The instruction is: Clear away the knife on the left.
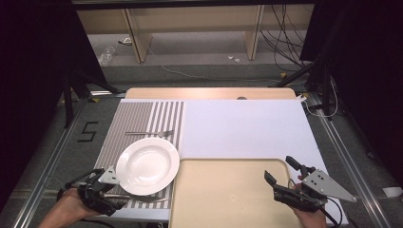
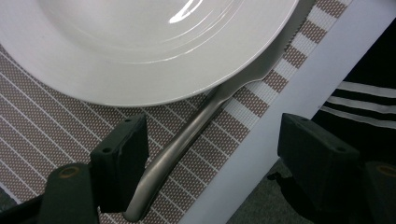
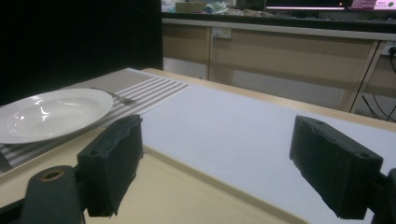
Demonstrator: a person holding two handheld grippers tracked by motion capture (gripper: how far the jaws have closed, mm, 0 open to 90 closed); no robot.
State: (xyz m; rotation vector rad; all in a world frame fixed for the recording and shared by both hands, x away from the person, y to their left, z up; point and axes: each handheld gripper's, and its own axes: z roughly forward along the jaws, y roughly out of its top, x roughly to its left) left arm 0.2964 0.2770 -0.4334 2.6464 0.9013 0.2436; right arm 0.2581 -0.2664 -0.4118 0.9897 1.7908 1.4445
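Observation:
A white plate (image 1: 147, 165) rests on a striped placemat (image 1: 138, 116) at the table's left. A metal knife (image 2: 180, 147) lies on the mat with its blade tucked under the plate's near rim. My left gripper (image 2: 212, 140) hangs low over the mat's near edge. Its jaws stand wide apart around the knife handle, which lies close to the left pad (image 2: 126, 149) and far from the right one. In the high view the left gripper (image 1: 114, 192) sits just left of the plate. My right gripper (image 1: 280, 168) stands open over the beige tray (image 1: 223, 190), holding nothing.
A fork (image 1: 149, 133) lies on the placemat just beyond the plate. A white sheet (image 1: 247, 128) covers the right part of the table. The table's near edge runs just beside the knife handle. Dark stands and cables flank the table.

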